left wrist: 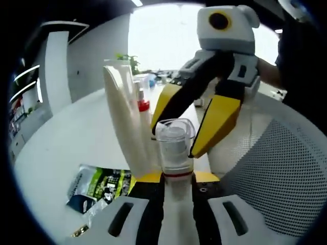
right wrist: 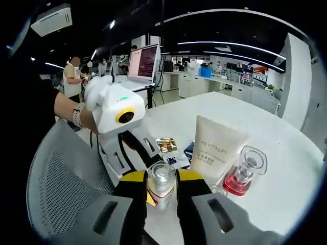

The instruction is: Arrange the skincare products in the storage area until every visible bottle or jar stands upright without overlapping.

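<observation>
Left gripper view: strong backlight from large bright window (left wrist: 168, 35), blown out to white; white round tabletop (left wrist: 66, 138) evenly lit, shadows faint. Clear plastic bottle with cap (left wrist: 174, 148) soft, slightly blurred at close range.

Right gripper view: dim dark ceiling, long white ceiling light strips (right wrist: 230, 43); glowing laptop screen (right wrist: 144, 62). Fisheye bending toward edges in both views.

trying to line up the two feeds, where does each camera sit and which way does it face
Left gripper view: rides the left gripper, looking along its jaws at a small clear bottle with a clear cap between them, a tall white tube beside it; the right gripper reaches in, a person's forearm behind it.
Right gripper view: rides the right gripper, facing the same bottle; the left gripper opposite, held by a hand with a wristband.
Shared: the bottle, the tube, the white table, a grey mesh chair.
</observation>
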The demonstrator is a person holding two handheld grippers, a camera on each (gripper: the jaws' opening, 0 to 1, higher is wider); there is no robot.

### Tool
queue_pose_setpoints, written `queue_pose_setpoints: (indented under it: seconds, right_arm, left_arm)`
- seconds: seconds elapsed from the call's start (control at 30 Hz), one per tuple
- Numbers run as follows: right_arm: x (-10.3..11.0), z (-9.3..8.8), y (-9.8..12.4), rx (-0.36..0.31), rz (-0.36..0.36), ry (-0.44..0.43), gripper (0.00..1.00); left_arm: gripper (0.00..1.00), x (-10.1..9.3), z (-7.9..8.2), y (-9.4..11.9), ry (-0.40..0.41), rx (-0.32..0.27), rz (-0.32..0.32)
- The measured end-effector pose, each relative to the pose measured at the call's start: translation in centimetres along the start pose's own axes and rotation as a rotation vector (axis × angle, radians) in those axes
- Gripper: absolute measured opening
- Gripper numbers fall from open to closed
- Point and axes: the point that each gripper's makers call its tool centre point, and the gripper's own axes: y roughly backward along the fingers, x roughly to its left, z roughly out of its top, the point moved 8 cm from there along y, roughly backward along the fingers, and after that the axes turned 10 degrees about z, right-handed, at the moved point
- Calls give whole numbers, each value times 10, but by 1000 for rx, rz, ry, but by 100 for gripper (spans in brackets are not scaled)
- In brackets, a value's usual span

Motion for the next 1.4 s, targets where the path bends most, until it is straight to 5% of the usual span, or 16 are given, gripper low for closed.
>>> queue_pose_setpoints:
  seconds: [0.83, 1.27, 1.4]
  right_arm:
    - [3, -5, 3, 53, -9, 33, 26]
    - [1, 0, 36, 24, 13, -6, 26]
    - [-4, -6, 50, 53, 19, -9, 26]
  left_arm:
    - [17, -2, -3, -4, -65, 16, 18]
    - [19, 0, 1, 14, -22, 41, 72]
    - [19, -2, -3, 19, -21, 88, 98]
